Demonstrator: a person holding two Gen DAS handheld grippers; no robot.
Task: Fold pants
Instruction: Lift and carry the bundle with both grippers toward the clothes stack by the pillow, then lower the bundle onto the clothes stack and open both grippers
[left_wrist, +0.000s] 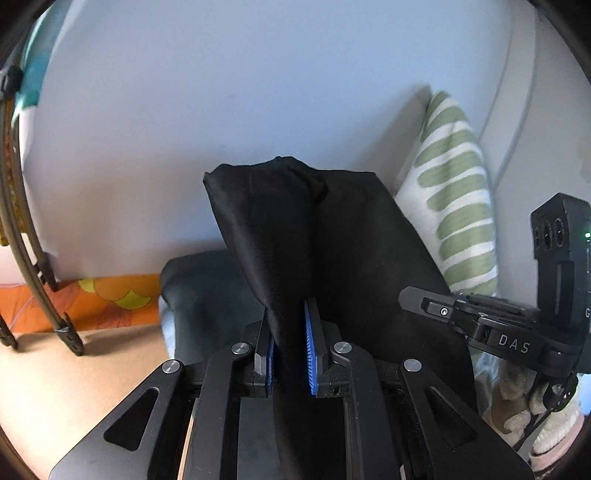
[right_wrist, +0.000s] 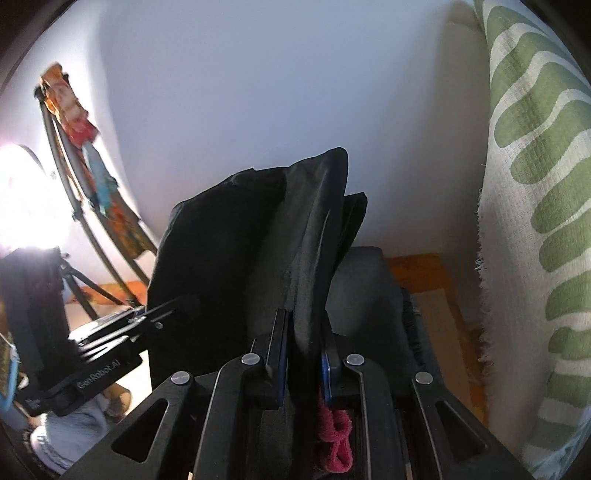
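Soft daylight on the wall. Harsh glare blows out the right-wrist view's left edge beside the rack, which is blurred. Fisheye bending and dark corners frame both views.

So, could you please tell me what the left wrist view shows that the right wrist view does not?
Only the left wrist view shows the right gripper from outside and an orange flowered cloth. Only the right wrist view shows the left gripper from outside, a red bundle and a bright lamp. Both show black pants pinched between blue-padded fingers, a green-striped pillow, a grey cushion and the white wall.
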